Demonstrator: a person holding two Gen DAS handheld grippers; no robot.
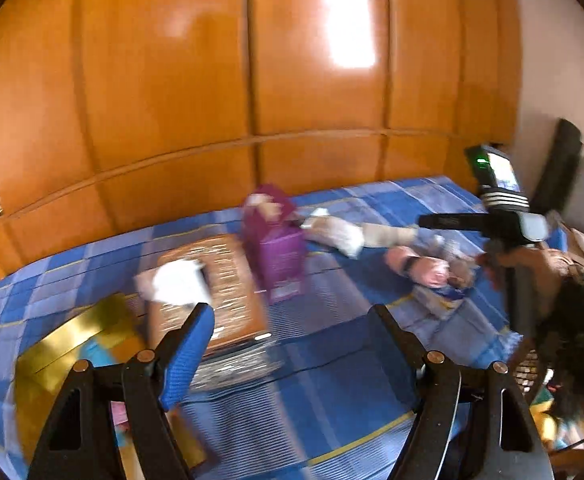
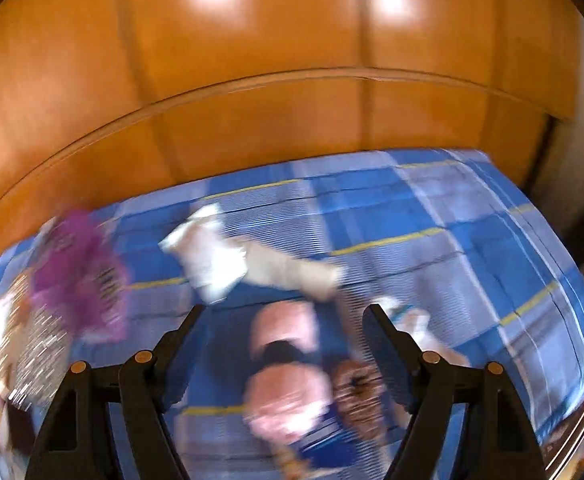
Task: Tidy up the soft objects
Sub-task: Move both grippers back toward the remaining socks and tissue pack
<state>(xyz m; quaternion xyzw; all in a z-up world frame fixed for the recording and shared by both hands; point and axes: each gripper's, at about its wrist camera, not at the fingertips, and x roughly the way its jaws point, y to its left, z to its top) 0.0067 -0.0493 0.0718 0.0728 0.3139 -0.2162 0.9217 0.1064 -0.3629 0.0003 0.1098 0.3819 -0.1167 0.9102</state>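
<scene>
Left gripper (image 1: 292, 312) spread wide, nothing between its pads, hanging over the bed. Right gripper (image 2: 279, 312) also spread, empty, above a pink soft toy (image 2: 287, 380) lying on the cover; it also shows in the left view (image 1: 504, 224), held in a hand (image 1: 532, 264). Both views motion-blurred.

Surface: bed with blue plaid cover (image 1: 332, 380), yellow lines running through the checks. Behind it, glossy orange wooden wardrobe panels (image 1: 211, 80) with window glare; white wall (image 1: 564, 80) at right.

Containers: purple bag (image 1: 275, 240) stands upright mid-bed, something pale poking from its top, contents unclear. Brown patterned box (image 1: 219, 280) beside it, white cloth (image 1: 179, 280) draped on its near corner. Gold box (image 1: 75, 344) at near left, open, colourful items inside, too blurred to name.

Soft things: white and beige cloth (image 2: 251, 260) stretched out flat beyond the pink toy, just right of the purple bag; a brown patterned item (image 2: 356, 392) touching the pink toy's right side.

Open room: far right of the bed (image 2: 472, 240) is bare cover up to its edge; a bare strip lies between the left gripper and the bag.
</scene>
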